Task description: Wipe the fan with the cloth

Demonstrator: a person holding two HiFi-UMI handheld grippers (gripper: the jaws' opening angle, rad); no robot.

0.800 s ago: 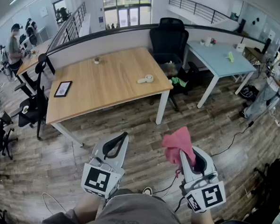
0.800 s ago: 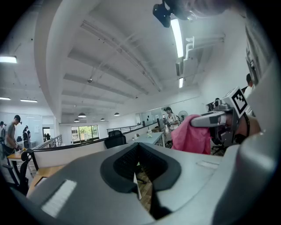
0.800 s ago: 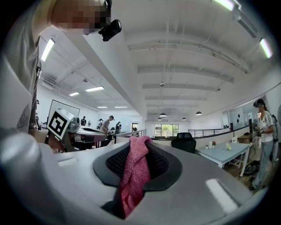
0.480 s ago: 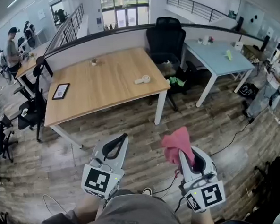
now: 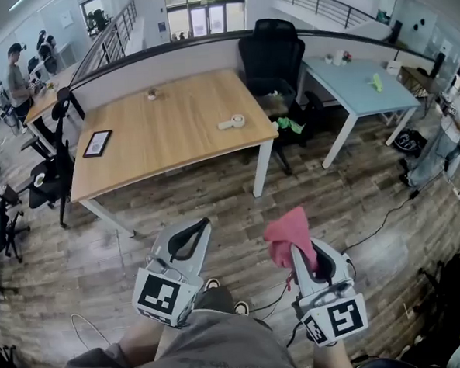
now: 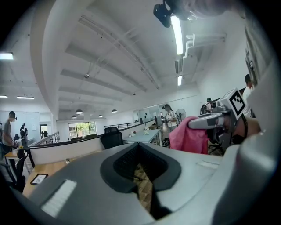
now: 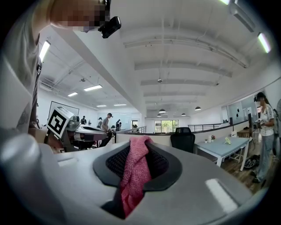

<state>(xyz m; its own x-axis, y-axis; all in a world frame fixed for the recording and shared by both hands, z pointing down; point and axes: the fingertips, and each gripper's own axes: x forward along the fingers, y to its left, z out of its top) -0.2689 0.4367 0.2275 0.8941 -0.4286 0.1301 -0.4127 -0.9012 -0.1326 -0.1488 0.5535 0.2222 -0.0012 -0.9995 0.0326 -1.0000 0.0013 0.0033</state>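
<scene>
- Currently left tool (image 5: 201, 225): jaws together, holding nothing.
- Right tool (image 5: 296, 254): jaws clamped on pink cloth (image 5: 288, 236), which bunches above the tips.
- Small white fan (image 5: 232, 122) lies on wooden counter (image 5: 158, 149), near its 3 o'clock edge, at 12 o'clock from both tools, well apart.

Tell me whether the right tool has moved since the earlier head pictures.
No, hardly. The right tool, shut on the pink cloth, stays about as far from the wooden table as before; the whole view just shifted slightly.
</scene>
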